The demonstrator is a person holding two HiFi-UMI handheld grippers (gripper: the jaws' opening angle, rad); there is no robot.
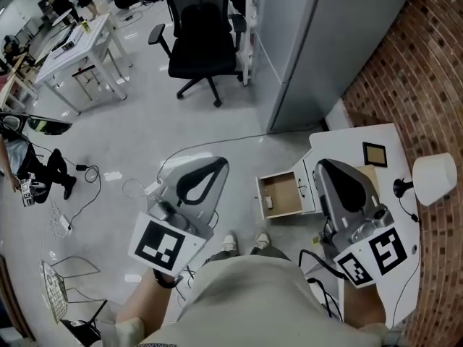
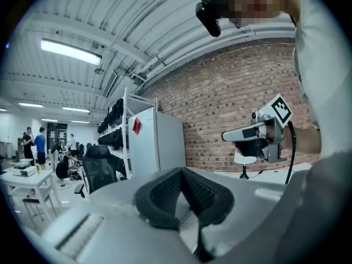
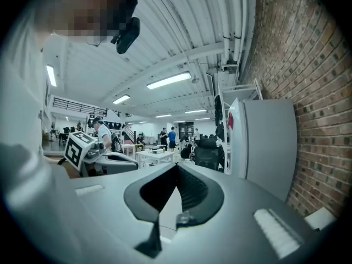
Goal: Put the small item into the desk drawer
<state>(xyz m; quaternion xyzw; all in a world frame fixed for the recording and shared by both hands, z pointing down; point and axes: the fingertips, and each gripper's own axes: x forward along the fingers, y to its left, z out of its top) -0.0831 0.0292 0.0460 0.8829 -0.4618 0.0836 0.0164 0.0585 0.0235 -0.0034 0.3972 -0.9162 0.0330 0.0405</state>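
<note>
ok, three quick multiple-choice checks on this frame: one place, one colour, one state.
1. The lamp stands: A on the floor; B on the white desk; C on a shelf.
2. The office chair is: A black; B red; C white.
3. The desk drawer is: A shut; B lifted out; C pulled open.

B: the lamp's base sits on the desk by the brick wall.
A: seat, back and base are all black.
C: it juts out with its inside showing.
</note>
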